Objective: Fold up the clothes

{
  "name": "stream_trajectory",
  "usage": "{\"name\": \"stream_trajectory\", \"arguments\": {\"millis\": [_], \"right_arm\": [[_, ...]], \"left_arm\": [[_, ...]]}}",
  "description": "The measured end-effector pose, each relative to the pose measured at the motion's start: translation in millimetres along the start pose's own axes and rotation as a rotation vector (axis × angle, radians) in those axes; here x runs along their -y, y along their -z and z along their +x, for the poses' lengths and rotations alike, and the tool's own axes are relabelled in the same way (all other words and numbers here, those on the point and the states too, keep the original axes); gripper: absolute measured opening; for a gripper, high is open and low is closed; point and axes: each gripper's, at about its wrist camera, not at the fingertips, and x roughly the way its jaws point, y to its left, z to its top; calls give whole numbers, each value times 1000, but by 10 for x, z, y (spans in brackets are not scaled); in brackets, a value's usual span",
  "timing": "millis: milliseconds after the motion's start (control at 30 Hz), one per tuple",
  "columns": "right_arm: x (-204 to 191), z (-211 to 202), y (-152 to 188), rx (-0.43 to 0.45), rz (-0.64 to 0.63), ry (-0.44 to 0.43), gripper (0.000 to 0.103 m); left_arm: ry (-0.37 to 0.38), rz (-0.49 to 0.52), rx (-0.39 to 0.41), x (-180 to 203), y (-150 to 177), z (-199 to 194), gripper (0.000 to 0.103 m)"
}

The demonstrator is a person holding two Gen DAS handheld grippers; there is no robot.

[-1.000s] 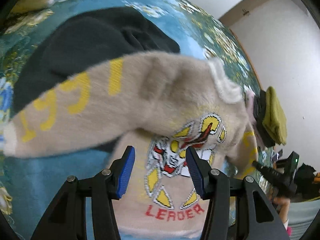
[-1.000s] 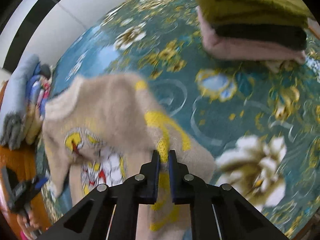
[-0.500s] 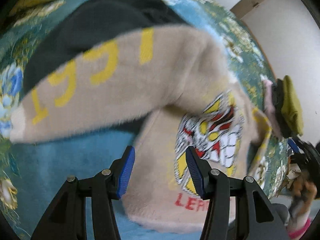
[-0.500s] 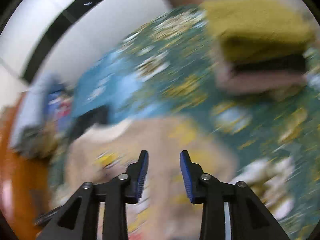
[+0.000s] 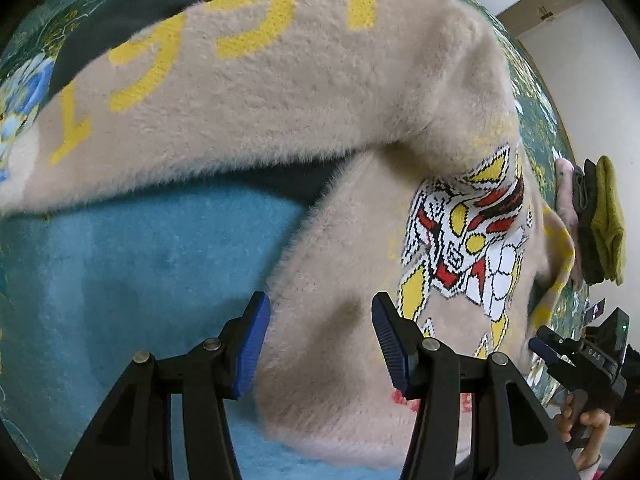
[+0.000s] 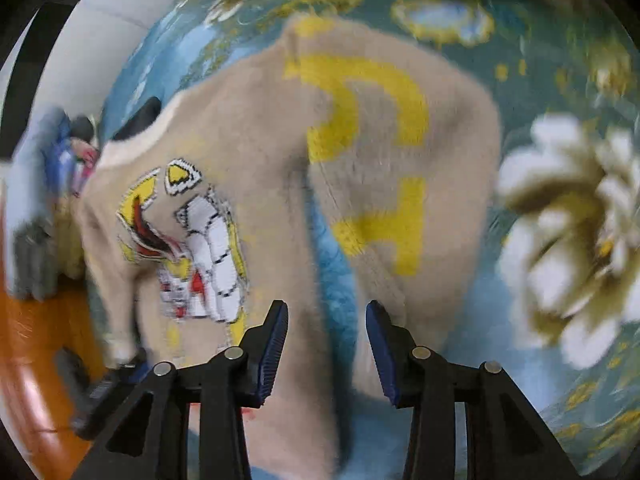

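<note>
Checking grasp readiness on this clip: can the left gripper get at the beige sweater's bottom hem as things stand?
Probably yes: the left gripper is open, the beige sweater lies right between its fingers, and nothing covers that hem.

Bright, even indoor light with soft shadows. The left view is sharp; the right is motion-blurred. Fisheye edges bend and darken.

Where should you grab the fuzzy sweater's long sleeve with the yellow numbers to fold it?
Probably near the cuff end of the sleeve, coming from above with the open left gripper. It lies stretched out flat, away from the sweater body.
</note>
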Motion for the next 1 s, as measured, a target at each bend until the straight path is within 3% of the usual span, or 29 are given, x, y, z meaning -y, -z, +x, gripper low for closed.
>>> {"name": "stream_trajectory", "arguments": {"millis": [200,267,300,400,567,700,867,933,1000], "right_arm": [[-106,426,118,-214,-36,-36,44],[-116,484,161,-246,-34,-36,42],[-114,466,164,-240,-33,-39,37],[-90,394,168,-220,-19,-66,22],[-112,220,211,-197,-37,-94,12],[-150,60,266,-185,-65,-108,11],[-198,-126,334,-172,-101,-120,11],[-223,-94,363,-180,-117,-83,11],[-216,-41,366,-193,-117,-51,11]], "left_arm": [[51,-58,-15,-83,52,63,56],[58,-63,-12,-101,91,57,55],[55,-71,-7,-125,118,42,55],[47,-88,1,-146,192,18,37],[34,-55,8,-41,316,-73,13],[31,-31,25,53,404,-247,9],[-2,83,3,171,501,-462,8],[-33,96,-25,79,544,-424,8],[-18,42,-50,-40,555,-329,8]]}}
